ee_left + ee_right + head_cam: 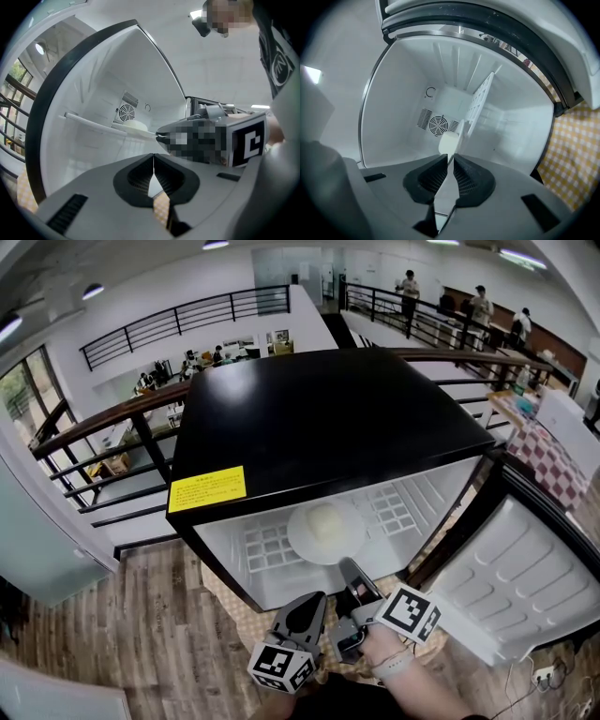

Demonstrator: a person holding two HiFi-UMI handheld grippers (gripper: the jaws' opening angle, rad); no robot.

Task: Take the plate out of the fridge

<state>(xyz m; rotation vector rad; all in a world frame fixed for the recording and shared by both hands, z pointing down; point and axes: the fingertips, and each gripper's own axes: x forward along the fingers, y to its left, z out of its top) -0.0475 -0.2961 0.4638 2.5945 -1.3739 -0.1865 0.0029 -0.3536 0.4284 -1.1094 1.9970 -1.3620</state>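
- Wood-plank floor [122, 634] is running under the whole scene, with a yellow checked cloth [246, 613] lying on it at the foot of the fridge.
- Black-topped fridge [319, 418] is standing open and showing its white inside. A yellow label [207, 488] is sitting at the front left corner of its top.
- Its door [525, 577] is hanging wide open to the right, with the white ribbed liner facing up.
- White grid shelf [267, 545] is spanning the inside of the fridge, and a round fan vent [438, 125] is showing on the back wall.
- White plate [323, 531] is lying at the middle of that shelf, inside the fridge, with its near rim pointing toward the opening. It is carrying a pale rounded lump of food [323, 519].
- Right gripper [349, 568], held in the person's hand [389, 657], is reaching in from the front. Its jaws are pinching the plate's near rim, which is showing edge-on between the black pads [464, 176] in the right gripper view.
- Left gripper [315, 600] is hanging just beside the right one, outside the fridge. Its jaws are pressed together with nothing between them.
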